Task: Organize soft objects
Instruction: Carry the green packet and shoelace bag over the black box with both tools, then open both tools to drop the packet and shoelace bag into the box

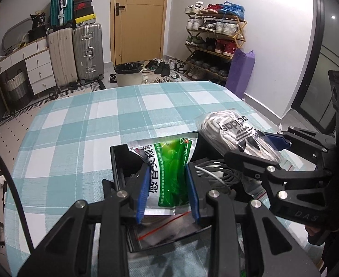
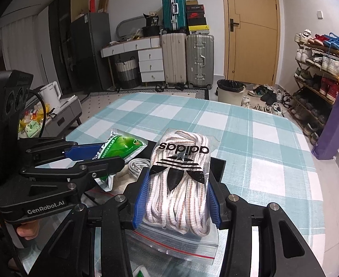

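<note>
My left gripper (image 1: pixel 168 184) is shut on a green and white sachet (image 1: pixel 169 173) and holds it over a black open box (image 1: pixel 117 161) on the checked tablecloth. My right gripper (image 2: pixel 177 198) is shut on a clear zip bag of white laces with an Adidas logo (image 2: pixel 181 180), held just above the same box (image 2: pixel 218 166). In the left wrist view the lace bag (image 1: pixel 234 136) and the right gripper (image 1: pixel 268 154) are to the right of the sachet. In the right wrist view the sachet (image 2: pixel 121 147) and the left gripper (image 2: pixel 93 157) are to the left. Grey cables (image 1: pixel 218 175) lie in the box.
The table has a teal and white checked cloth (image 1: pixel 104 120). A zip bag with a red strip (image 1: pixel 167 228) lies in the box's near part. Beyond the table are a bin (image 1: pixel 128 73), suitcases (image 1: pixel 87 53), a shoe rack (image 1: pixel 215 43) and a purple bag (image 1: pixel 241 71).
</note>
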`<state>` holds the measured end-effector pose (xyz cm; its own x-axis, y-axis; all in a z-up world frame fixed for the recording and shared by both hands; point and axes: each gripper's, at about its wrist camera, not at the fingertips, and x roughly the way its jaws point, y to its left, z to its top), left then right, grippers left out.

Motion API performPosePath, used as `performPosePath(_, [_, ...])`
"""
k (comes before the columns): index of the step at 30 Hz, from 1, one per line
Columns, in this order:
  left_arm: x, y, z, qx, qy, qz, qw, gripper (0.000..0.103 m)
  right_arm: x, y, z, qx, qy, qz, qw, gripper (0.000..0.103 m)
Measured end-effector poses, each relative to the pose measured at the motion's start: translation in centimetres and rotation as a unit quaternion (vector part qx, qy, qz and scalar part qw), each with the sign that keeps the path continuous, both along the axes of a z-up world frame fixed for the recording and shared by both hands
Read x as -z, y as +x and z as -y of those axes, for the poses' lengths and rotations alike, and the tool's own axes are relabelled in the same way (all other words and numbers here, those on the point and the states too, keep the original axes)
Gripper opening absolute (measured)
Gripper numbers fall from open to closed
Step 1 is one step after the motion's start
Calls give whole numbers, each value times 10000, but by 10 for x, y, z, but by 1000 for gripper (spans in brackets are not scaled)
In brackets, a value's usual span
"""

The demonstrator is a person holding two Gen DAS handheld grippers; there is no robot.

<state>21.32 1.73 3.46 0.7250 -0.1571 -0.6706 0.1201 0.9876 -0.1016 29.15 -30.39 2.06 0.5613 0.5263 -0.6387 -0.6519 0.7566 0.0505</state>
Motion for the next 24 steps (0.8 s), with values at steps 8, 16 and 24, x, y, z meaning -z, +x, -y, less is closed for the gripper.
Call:
performPosePath(8, [13, 7, 3, -21, 190, -105, 9998, 29, 15, 10, -12, -119, -264, -154, 9995, 45])
performPosePath(16, [18, 10, 0, -57, 162, -200, 9997, 29, 24, 14, -19, -275, -354, -461, 9979, 45])
performPosePath(24, [21, 14, 1, -31, 196, -253, 9995, 30, 25, 16, -22, -232, -497, -551, 9970, 45])
